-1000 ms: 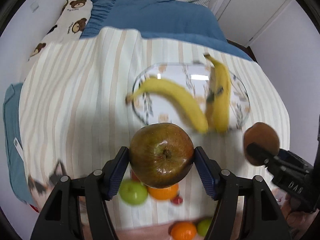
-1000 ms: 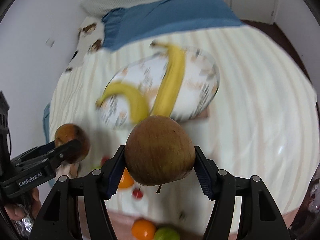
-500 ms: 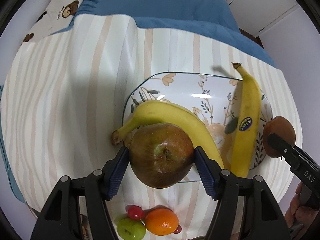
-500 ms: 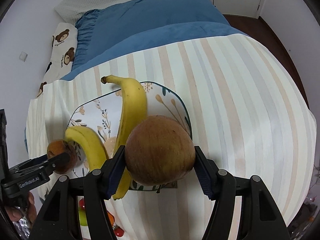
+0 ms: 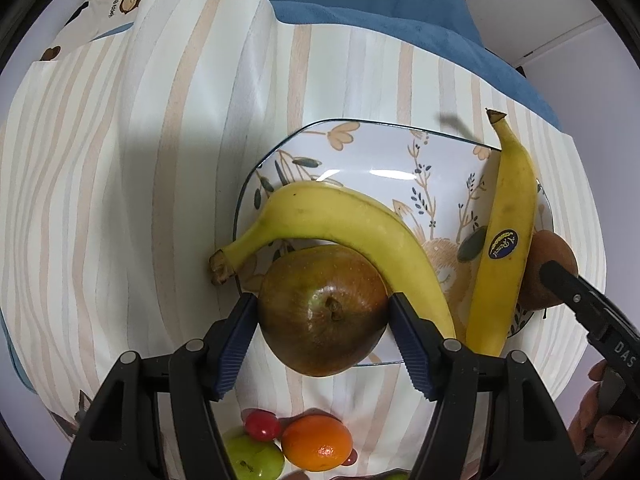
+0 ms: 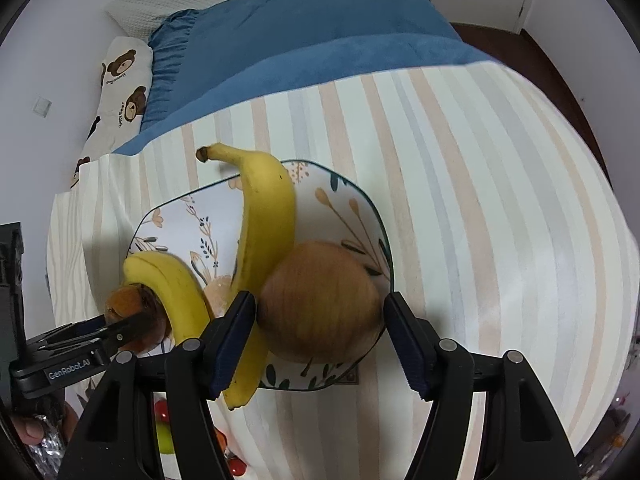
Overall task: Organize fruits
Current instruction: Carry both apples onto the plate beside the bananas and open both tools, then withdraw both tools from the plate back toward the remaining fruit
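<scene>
Now a reddish-brown pear (image 5: 324, 312) is clamped between the blue pads of the left gripper (image 5: 323, 322), at the near left edge of the white floral-patterned plate (image 5: 384, 148). A round tan-brown pear (image 6: 320, 304) is gripped by the right gripper (image 6: 320, 320), at the plate's near right edge. 2 yellow bananas (image 5: 344, 216) are seen lying across the plate.

Left gripper (image 5: 322, 312) clamped on brown-green apple (image 5: 323, 310) at near rim of floral plate (image 5: 360, 152) with two bananas (image 5: 340, 220)
</scene>
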A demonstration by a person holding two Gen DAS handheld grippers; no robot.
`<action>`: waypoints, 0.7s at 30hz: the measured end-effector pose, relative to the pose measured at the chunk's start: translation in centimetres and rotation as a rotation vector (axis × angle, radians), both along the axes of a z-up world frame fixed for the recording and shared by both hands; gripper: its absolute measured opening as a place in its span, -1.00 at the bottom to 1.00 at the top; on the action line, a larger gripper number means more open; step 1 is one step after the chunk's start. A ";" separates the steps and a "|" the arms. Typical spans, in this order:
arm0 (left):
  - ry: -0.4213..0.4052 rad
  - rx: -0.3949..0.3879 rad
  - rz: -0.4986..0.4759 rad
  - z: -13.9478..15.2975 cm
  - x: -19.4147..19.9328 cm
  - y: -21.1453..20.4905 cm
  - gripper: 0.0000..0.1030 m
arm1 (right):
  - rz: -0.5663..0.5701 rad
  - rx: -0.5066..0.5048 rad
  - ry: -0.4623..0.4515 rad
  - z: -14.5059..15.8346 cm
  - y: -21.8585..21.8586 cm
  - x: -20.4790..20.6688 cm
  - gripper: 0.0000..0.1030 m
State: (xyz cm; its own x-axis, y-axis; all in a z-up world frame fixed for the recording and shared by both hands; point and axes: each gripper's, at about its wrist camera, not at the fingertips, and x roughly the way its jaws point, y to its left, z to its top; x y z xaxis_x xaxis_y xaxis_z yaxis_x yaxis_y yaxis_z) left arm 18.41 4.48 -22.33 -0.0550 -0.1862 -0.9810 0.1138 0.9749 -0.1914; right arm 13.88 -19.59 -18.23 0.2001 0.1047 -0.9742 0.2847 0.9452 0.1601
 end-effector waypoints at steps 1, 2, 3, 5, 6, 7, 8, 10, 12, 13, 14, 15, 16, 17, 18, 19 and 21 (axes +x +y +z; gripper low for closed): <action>-0.001 0.002 0.001 0.1 0.1 0.0 0.26 | 0.003 -0.002 -0.001 0.2 0.0 0.1 0.35; -0.003 -0.001 0.002 0.1 0.1 -0.1 0.27 | 0.004 -0.004 -0.001 0.3 0.0 0.1 0.35; -0.008 -0.007 0.001 0.4 0.2 -0.2 0.32 | 0.004 -0.007 -0.003 0.4 0.0 0.1 0.35; -0.021 -0.005 -0.007 1.0 0.2 -0.3 0.42 | 0.000 -0.010 -0.004 0.6 0.0 0.1 0.35; -0.033 0.000 -0.013 1.5 0.1 -0.3 0.45 | -0.006 -0.009 -0.005 0.7 -0.1 0.0 0.35; -0.046 0.007 -0.019 2.0 0.1 -0.4 0.47 | -0.010 -0.009 -0.006 0.9 -0.1 -0.1 0.37; -0.059 0.016 -0.026 2.4 0.1 -0.4 0.54 | -0.013 -0.009 -0.008 1.0 -0.1 -0.2 0.38; -0.081 0.023 -0.033 3.2 0.0 -0.4 0.62 | -0.018 -0.007 -0.013 1.3 -0.1 -0.6 0.40; -0.102 0.034 -0.033 3.9 -0.2 -0.3 0.67 | -0.021 -0.010 -0.020 1.7 -0.1 -0.9 0.43; -0.110 0.038 -0.033 4.2 -0.4 -0.2 0.68 | -0.021 -0.011 -0.027 1.9 0.0 -1.1 0.46; -0.118 0.043 -0.032 4.4 -0.7 0.0 0.73 | -0.019 -0.013 -0.031 2.1 0.1 -1.3 0.48; -0.128 0.051 -0.031 4.7 -0.9 0.1 0.88 | -0.017 -0.014 -0.036 2.4 0.2 -1.6 0.53; -0.139 0.055 -0.030 5.0 -1.3 0.2 0.93 | -0.012 -0.018 -0.043 2.7 0.4 -1.9 0.59; -0.148 0.058 -0.029 5.2 -1.6 0.4 0.93 | -0.007 -0.024 -0.048 2.9 0.6 -2.2 0.63; -0.158 0.065 -0.027 5.2 -2.1 0.6 0.94 | -0.001 -0.040 -0.053 3.3 1.0 -2.6 0.71; -0.166 0.072 -0.027 5.1 -2.5 0.7 0.94 | 0.005 -0.054 -0.057 3.6 1.3 -2.9 0.81; -0.181 0.076 -0.020 5.4 -3.2 1.0 0.94 | 0.015 -0.073 -0.067 4.1 1.8 -3.6 0.89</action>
State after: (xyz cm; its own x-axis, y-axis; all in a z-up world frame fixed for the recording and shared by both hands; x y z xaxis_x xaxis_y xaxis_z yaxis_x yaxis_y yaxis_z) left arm 15.25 5.44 -16.97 0.1211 -0.1116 -0.9864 0.1589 0.9830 -0.0917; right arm 10.26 -17.77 -14.11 0.2641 0.0377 -0.9638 0.2611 0.9591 0.1090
